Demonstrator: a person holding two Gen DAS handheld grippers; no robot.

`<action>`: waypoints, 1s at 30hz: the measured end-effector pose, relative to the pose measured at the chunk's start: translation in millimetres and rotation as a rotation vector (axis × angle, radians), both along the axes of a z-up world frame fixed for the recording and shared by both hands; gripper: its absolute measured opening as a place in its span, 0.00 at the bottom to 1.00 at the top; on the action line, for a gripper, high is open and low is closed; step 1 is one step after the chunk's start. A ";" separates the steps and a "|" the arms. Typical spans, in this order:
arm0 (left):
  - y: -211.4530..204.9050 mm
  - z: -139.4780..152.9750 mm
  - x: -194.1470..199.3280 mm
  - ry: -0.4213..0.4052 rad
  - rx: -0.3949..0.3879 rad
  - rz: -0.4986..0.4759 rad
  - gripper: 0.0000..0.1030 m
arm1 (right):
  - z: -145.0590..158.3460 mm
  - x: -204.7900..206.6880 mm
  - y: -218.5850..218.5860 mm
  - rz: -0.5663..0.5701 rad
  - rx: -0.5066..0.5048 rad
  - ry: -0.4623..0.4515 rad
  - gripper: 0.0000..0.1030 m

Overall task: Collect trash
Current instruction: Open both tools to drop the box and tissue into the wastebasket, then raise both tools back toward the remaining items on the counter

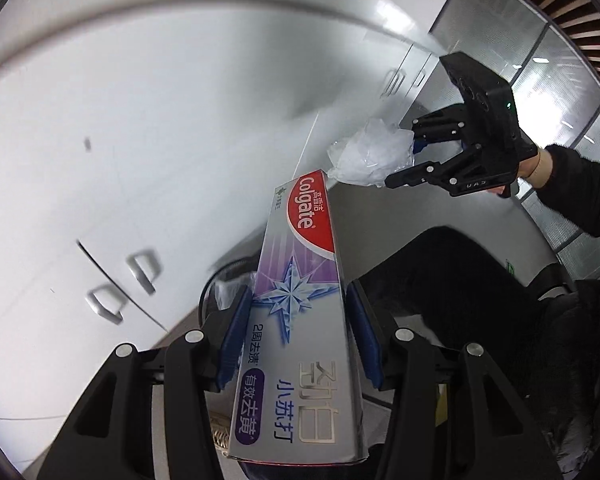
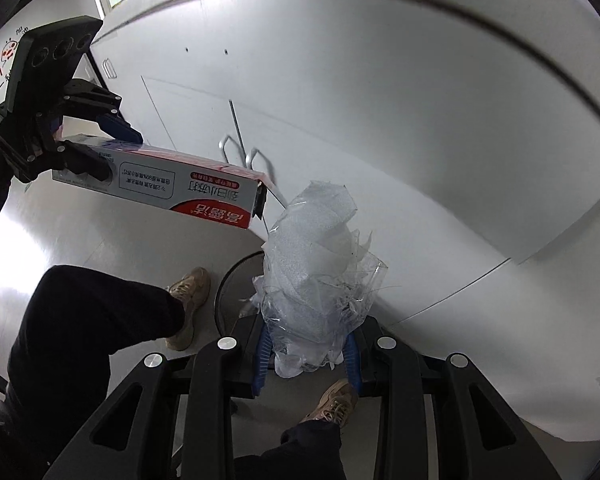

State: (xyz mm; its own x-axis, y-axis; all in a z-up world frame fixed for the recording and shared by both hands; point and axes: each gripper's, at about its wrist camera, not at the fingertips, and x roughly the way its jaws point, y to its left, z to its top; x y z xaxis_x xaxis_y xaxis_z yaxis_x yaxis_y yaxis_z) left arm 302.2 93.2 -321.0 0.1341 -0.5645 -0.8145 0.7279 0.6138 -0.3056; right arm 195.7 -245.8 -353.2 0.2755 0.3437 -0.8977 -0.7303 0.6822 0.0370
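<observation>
Silvery cardboard and crinkled clear film, both already picked up, both riding above the floor toward a dark round bin rim [image 2: 236,280] showing just beyond the right gripper. Judging the step as the carry-and-drop part of collecting trash: pickup done, release not yet made. Needing next, probably, to bring each load squarely over the bin mouth before parting the jaws, since only an arc of the rim is showing and the rest is lying hidden behind the film and the fingers.

Left gripper [image 1: 298,332]: pinching the toothpaste box [image 1: 296,320] across its width, blue pads pressing on both long sides, jaws standing about half spread around it. Box pointing away from the camera, its far end reaching toward the white cabinet doors [image 1: 100,160]; seen from the right wrist view as jutting out to the right of the fingers, end flap hanging slightly ajar.

Right gripper [image 2: 308,354]: clamping a bundle of clear plastic wrap [image 2: 320,268] near its lower end, jaws narrower than the left pair, the crumpled mass billowing up and outward past the fingertips. Looking light and springy, so likely to cling or drift on release.

Tan shoes [image 2: 190,306] and dark trouser legs standing near the bin, left of it.
</observation>
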 end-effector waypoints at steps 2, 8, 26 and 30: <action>-2.4 -30.5 4.5 0.040 0.017 0.003 0.47 | -29.1 7.0 7.8 0.031 -0.026 0.043 0.33; -11.2 -137.3 22.1 0.178 0.074 0.003 0.47 | -127.8 26.7 36.2 0.131 -0.108 0.191 0.33; -18.3 -251.3 35.8 0.320 0.079 0.027 0.90 | -242.1 36.3 82.7 0.308 -0.256 0.338 0.86; -10.2 -238.7 31.8 0.331 0.077 0.034 0.96 | -232.0 34.1 81.9 0.359 -0.260 0.324 0.91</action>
State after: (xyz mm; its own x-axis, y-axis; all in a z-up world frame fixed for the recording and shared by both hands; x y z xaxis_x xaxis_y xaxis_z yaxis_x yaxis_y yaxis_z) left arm 334.0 83.0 -559.7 -0.1266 -0.4995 -0.8570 0.5758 0.6665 -0.4735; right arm 229.8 -164.0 -585.2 -0.1230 0.1203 -0.9851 -0.8980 0.4091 0.1621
